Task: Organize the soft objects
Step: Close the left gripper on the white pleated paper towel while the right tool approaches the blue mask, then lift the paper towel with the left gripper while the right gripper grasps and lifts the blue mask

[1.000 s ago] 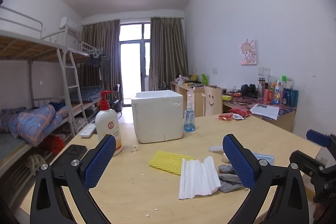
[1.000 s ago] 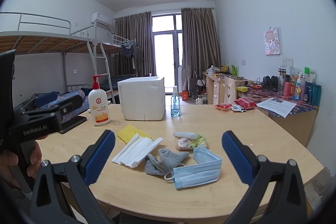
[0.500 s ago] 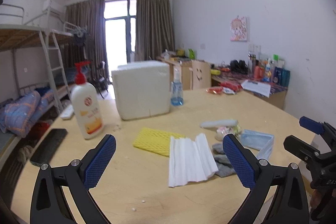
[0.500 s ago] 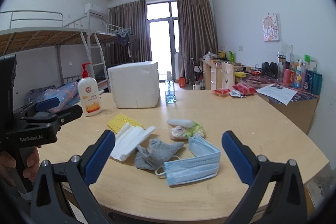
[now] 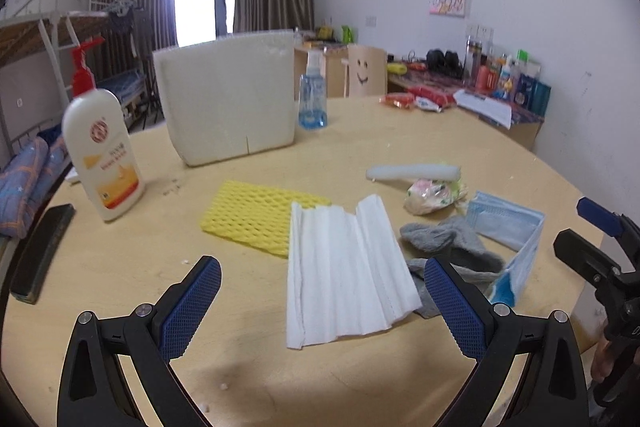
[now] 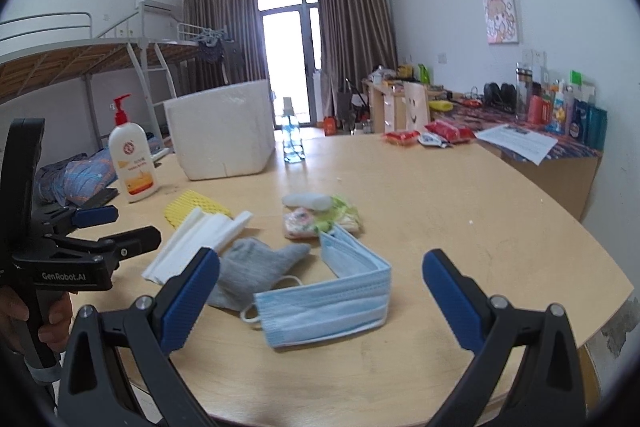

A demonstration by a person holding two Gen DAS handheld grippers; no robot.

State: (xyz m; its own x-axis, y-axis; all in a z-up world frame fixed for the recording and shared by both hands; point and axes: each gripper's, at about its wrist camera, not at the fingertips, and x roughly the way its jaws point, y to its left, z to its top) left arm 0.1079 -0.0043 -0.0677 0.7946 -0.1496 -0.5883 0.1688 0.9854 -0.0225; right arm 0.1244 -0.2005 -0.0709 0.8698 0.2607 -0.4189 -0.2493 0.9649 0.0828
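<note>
Soft items lie grouped on the round wooden table [image 5: 120,259]: a yellow foam net [image 5: 256,215], a white pleated foam sheet [image 5: 344,271], a grey sock [image 5: 448,247], blue face masks [image 5: 512,227], a small wrapped packet [image 5: 432,193] and a white foam tube [image 5: 412,171]. My left gripper [image 5: 320,303] hangs open just above and short of the white sheet. My right gripper [image 6: 320,291] is open over the blue face masks [image 6: 332,291], with the grey sock [image 6: 256,267] beside its left finger. A white foam box [image 5: 228,99] stands upright behind the pile.
A lotion pump bottle [image 5: 102,147] and a dark phone [image 5: 40,251] sit at the table's left. A blue spray bottle [image 5: 313,95] stands beside the box. Snack packets [image 6: 424,137] lie at the far right edge. A bunk bed [image 6: 80,67] is beyond the table.
Both grippers have moved forward and down toward the soft items, which now look larger and closer. Nothing on the table has shifted, and both stay open.
</note>
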